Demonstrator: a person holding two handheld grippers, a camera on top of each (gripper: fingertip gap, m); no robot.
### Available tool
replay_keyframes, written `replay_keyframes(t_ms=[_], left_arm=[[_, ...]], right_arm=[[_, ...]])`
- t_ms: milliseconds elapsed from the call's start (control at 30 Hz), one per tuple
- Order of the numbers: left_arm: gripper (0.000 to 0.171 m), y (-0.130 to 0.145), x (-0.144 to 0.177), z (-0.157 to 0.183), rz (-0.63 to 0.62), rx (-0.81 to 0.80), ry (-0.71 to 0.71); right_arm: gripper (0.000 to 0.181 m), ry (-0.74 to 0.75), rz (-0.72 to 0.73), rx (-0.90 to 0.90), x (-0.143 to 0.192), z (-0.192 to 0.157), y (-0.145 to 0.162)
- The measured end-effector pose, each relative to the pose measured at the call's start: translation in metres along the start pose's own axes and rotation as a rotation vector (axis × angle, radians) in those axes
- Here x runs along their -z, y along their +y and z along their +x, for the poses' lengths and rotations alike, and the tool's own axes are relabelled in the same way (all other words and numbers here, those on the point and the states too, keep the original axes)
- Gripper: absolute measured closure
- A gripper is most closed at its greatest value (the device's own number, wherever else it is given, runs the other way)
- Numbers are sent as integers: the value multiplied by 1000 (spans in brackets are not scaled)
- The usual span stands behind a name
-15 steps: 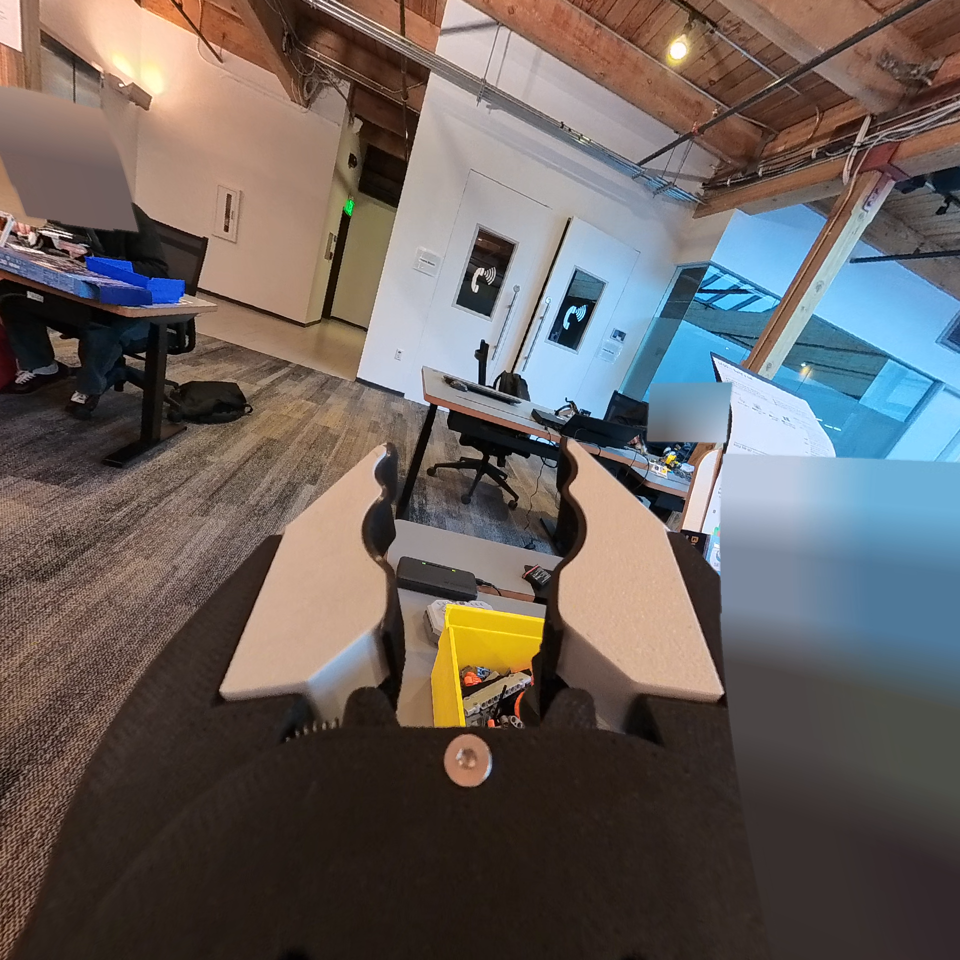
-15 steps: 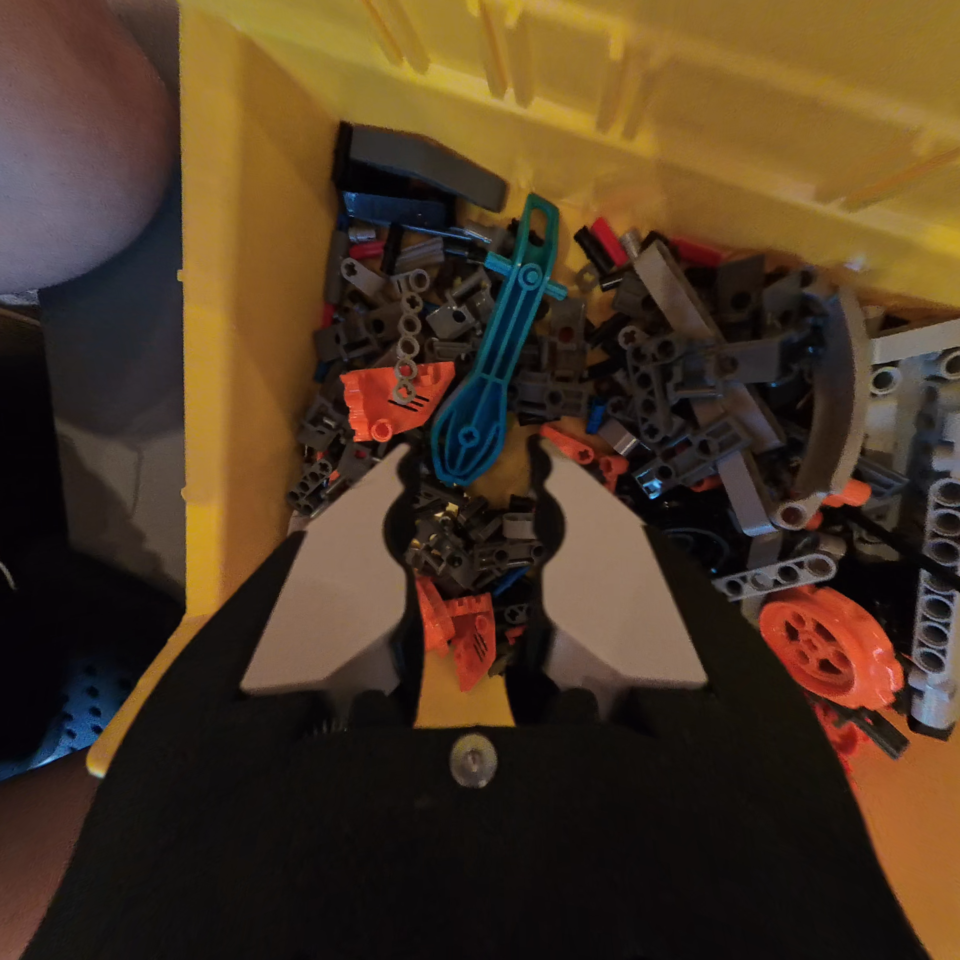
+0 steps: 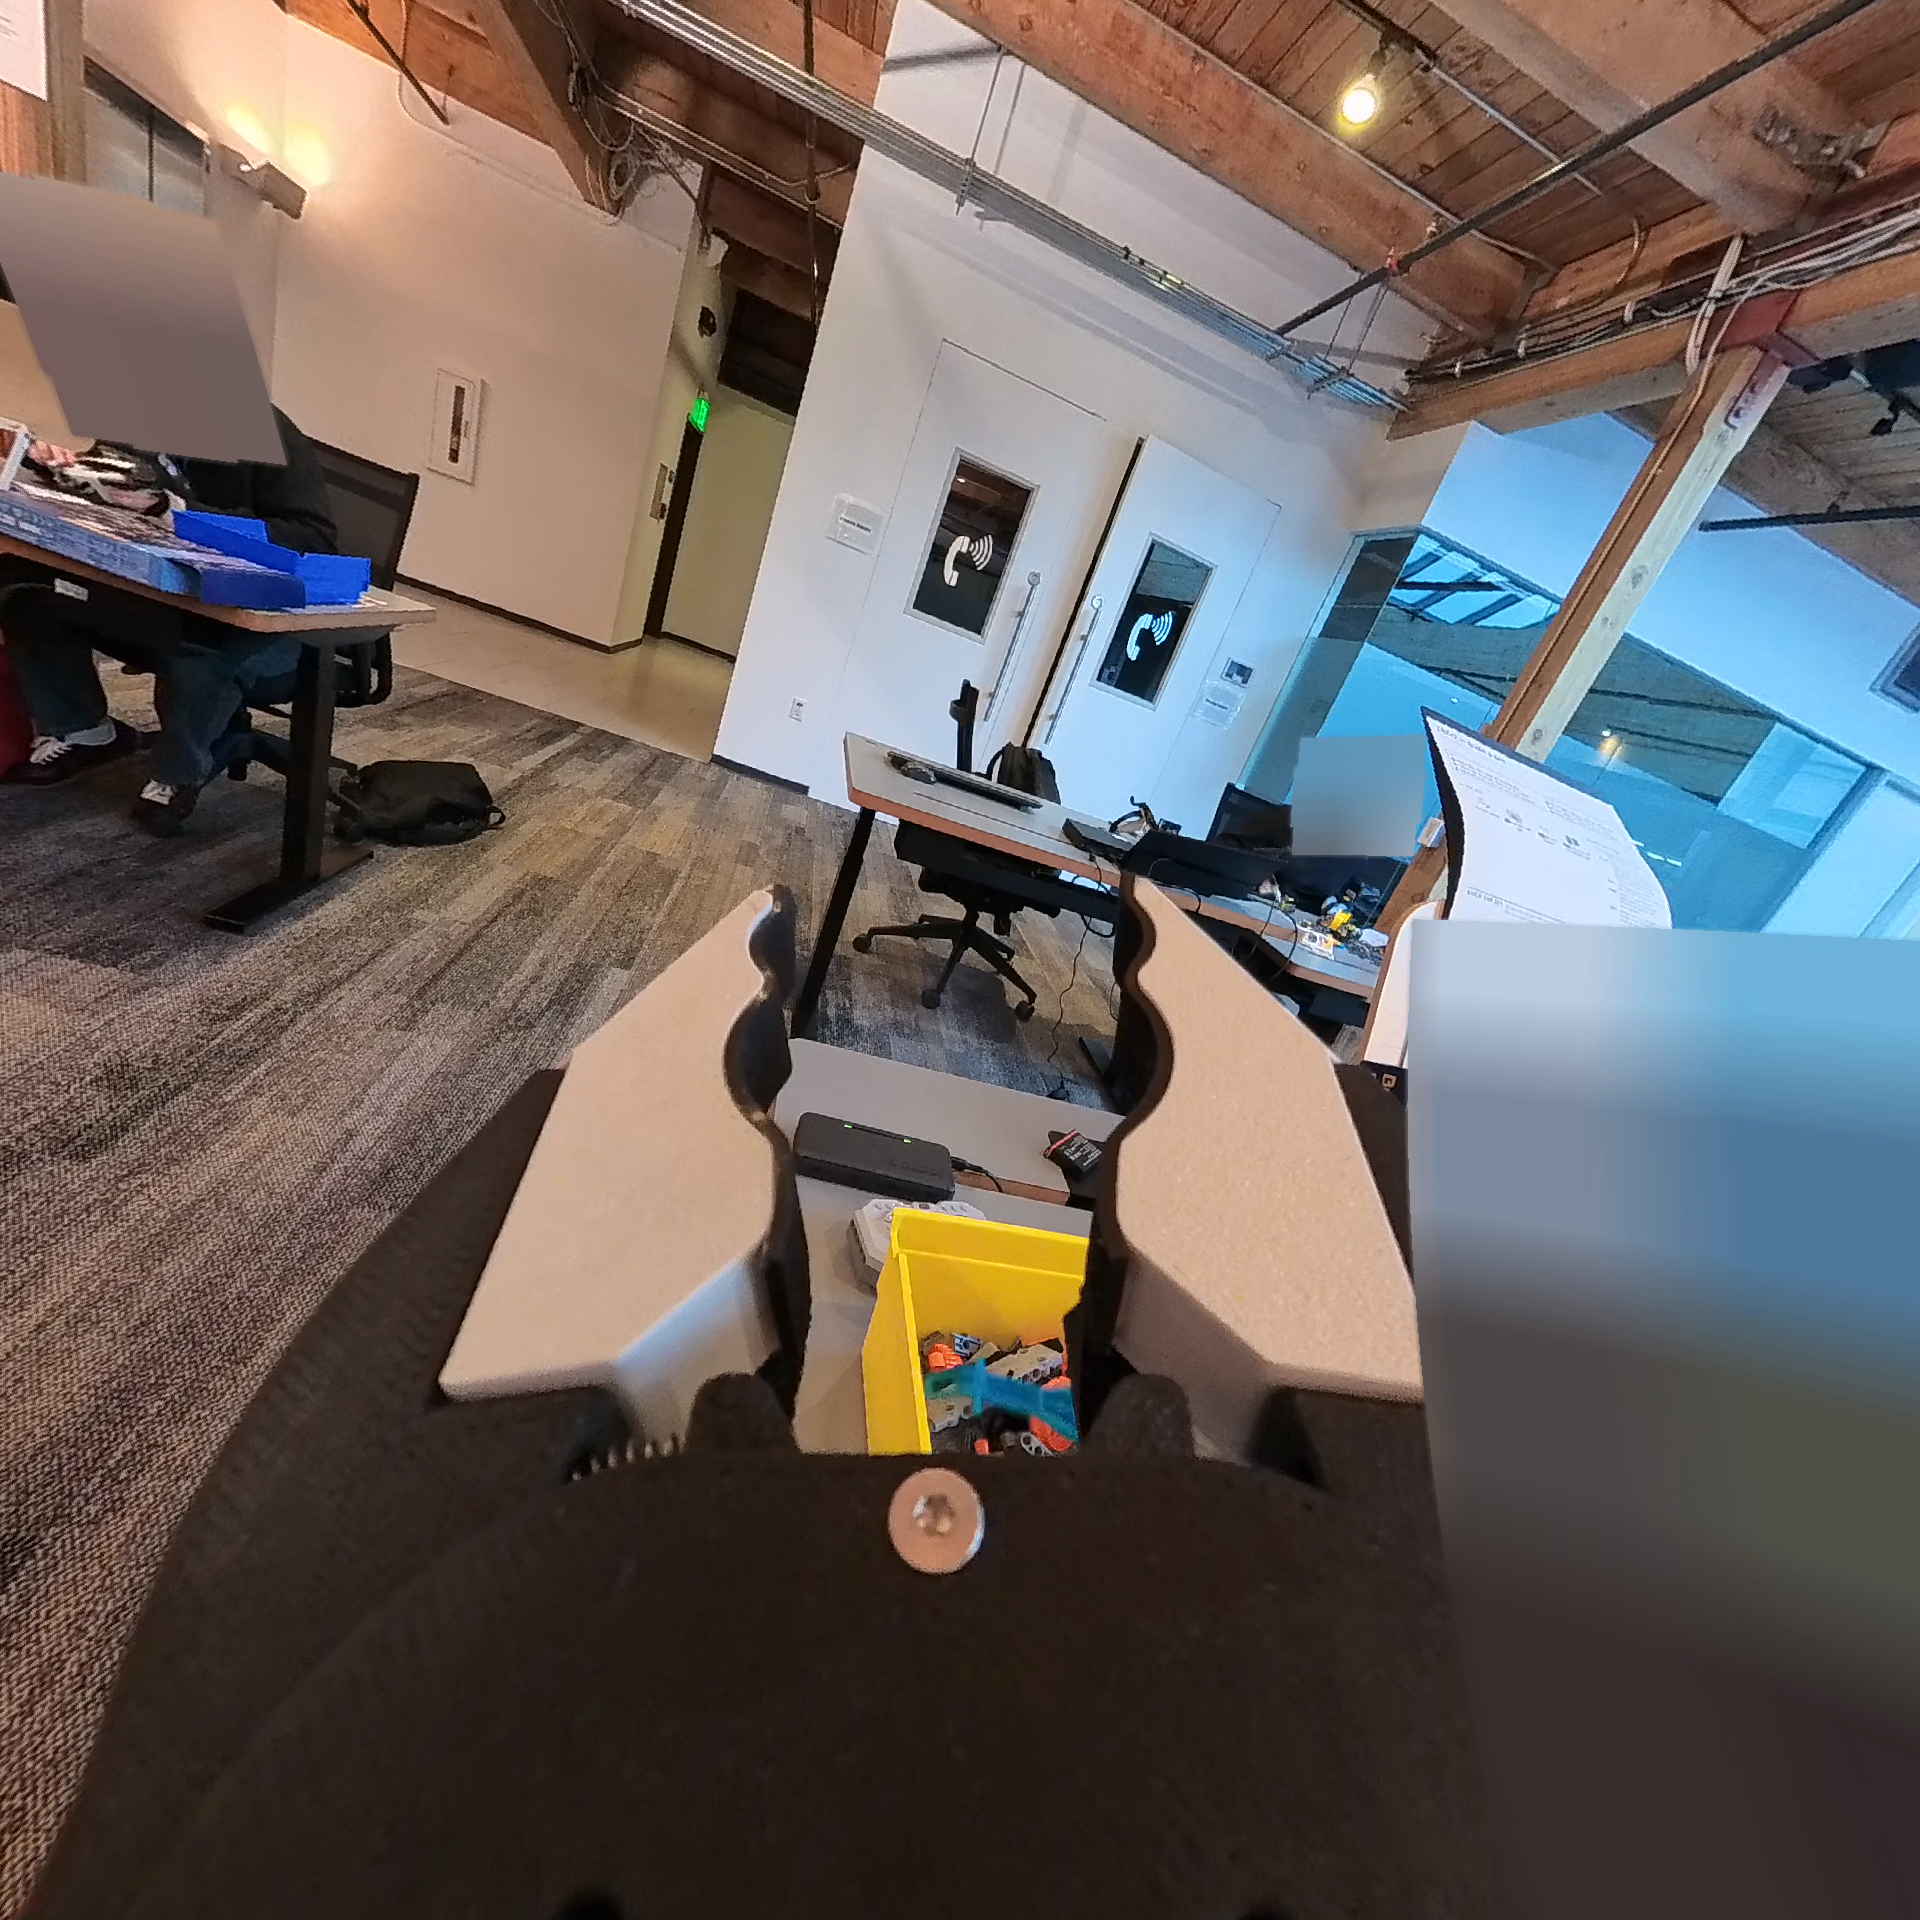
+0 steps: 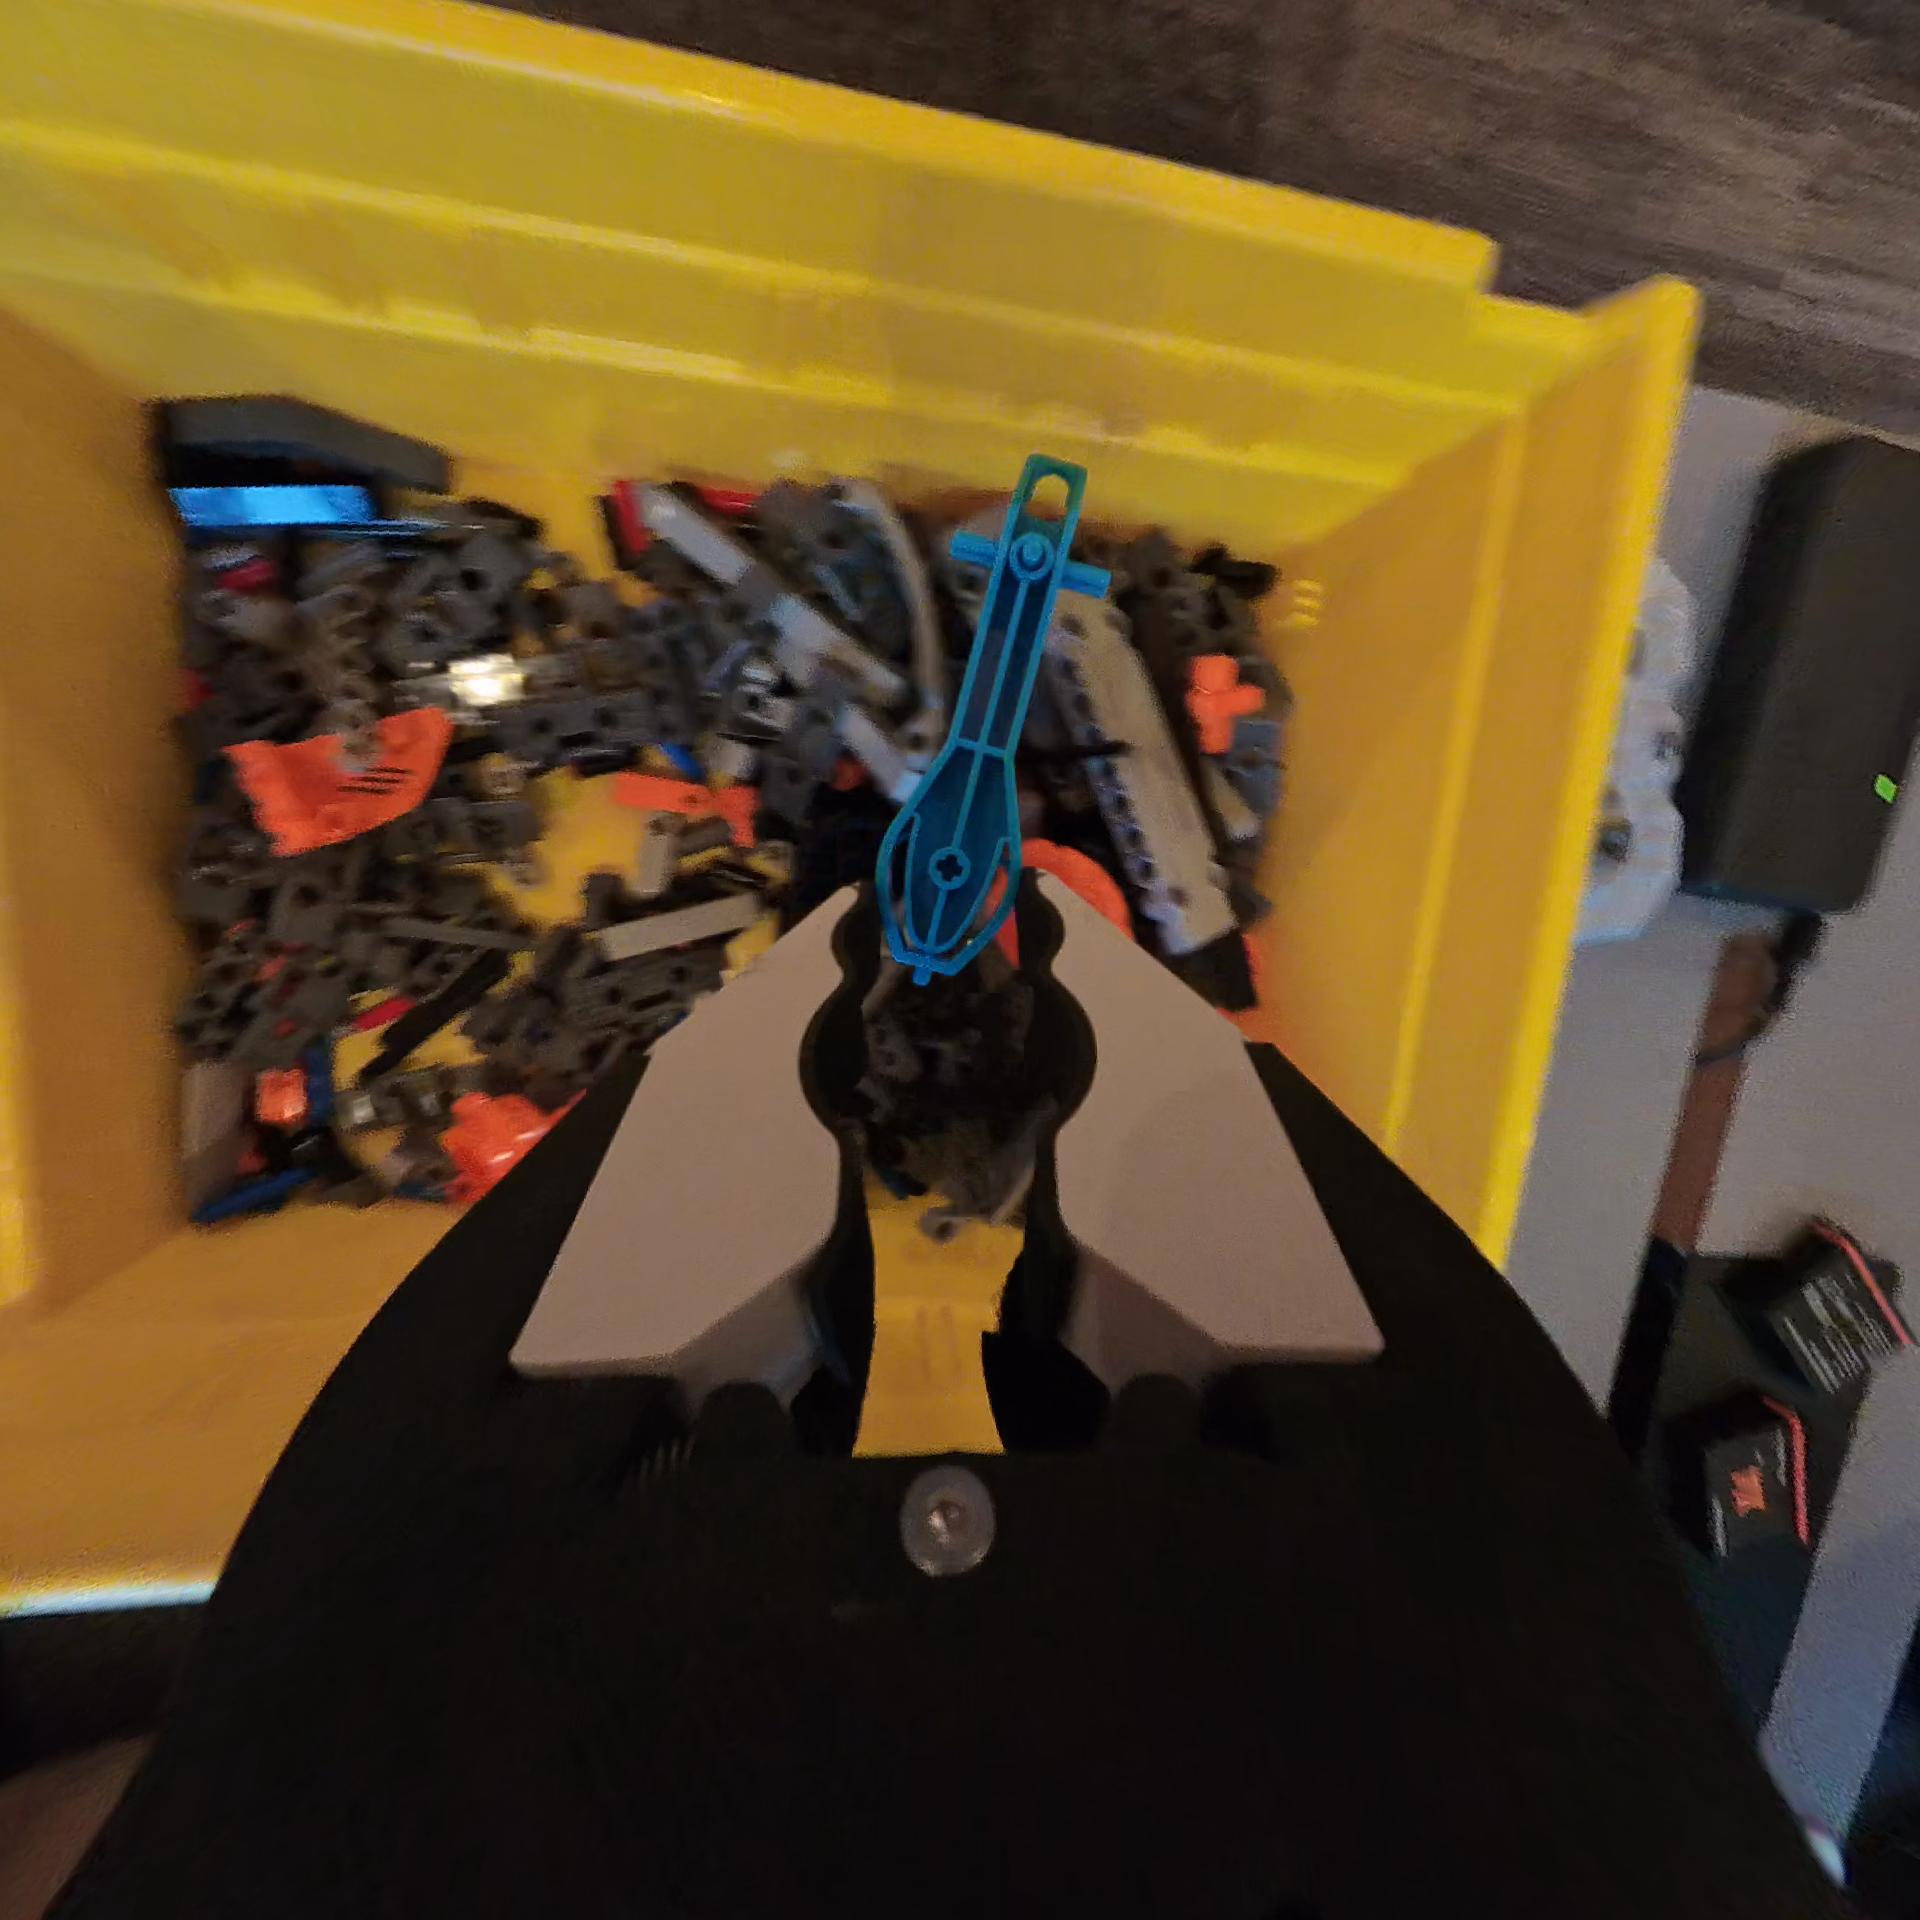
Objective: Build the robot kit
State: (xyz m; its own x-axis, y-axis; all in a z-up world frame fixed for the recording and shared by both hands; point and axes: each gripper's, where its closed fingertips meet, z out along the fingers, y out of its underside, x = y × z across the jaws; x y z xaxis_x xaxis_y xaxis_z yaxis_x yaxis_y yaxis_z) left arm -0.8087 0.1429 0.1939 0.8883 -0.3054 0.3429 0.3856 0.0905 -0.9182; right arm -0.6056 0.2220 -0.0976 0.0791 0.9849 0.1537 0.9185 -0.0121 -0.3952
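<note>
A yellow bin [image 4: 727, 270] holds a pile of grey, black and orange construction-toy pieces [image 4: 582, 707]. My right gripper [image 4: 951, 894] is above the bin's right half. It is shut on the wide end of a teal paddle-shaped tool [image 4: 987, 727], which sticks out past the fingertips, clear of the pile. My left gripper [image 3: 954, 904] is open and empty, held high and pointing out over the room. The bin [image 3: 977, 1278] shows low between its fingers, with the teal tool [image 3: 997, 1392] over the pieces.
A black box device [image 4: 1808, 675] and small black battery packs [image 4: 1818, 1320] lie on the grey table right of the bin. The device also shows in the left wrist view [image 3: 873, 1153]. Office desks [image 3: 997, 821], a chair and a seated person [image 3: 208, 644] stand farther off. Tip to tip, the grippers are about 35 cm apart.
My right gripper has closed on the teal tool and lifted it off the pile, pulling back from the bin. My left gripper has hardly moved.
</note>
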Motion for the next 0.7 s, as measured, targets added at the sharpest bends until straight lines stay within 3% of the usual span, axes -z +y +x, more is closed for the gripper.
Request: replay_keyframes(t_ms=[200,333,400,467,533,633,700], left_arm=[[113,1,-1,0,-7,-2,0],[113,0,0,0,1,1,1],[113,0,1,0,3,2,1],[113,0,1,0,0,2,3],[113,0,0,0,-2,0,1],[113,1,0,0,-3,-1,2],[113,0,1,0,-2,-1,0]], right_arm=[[152,72,-118,-37,-18,21,23],[139,54,-68,8,-5,10,13],[141,-61,17,55,8,-18,-1],[140,-309,68,103,19,-69,-7],[129,-527,-28,130,21,-116,8],[102,-534,-209,260,0,-139,35],[101,-537,-230,288,-7,-148,37]])
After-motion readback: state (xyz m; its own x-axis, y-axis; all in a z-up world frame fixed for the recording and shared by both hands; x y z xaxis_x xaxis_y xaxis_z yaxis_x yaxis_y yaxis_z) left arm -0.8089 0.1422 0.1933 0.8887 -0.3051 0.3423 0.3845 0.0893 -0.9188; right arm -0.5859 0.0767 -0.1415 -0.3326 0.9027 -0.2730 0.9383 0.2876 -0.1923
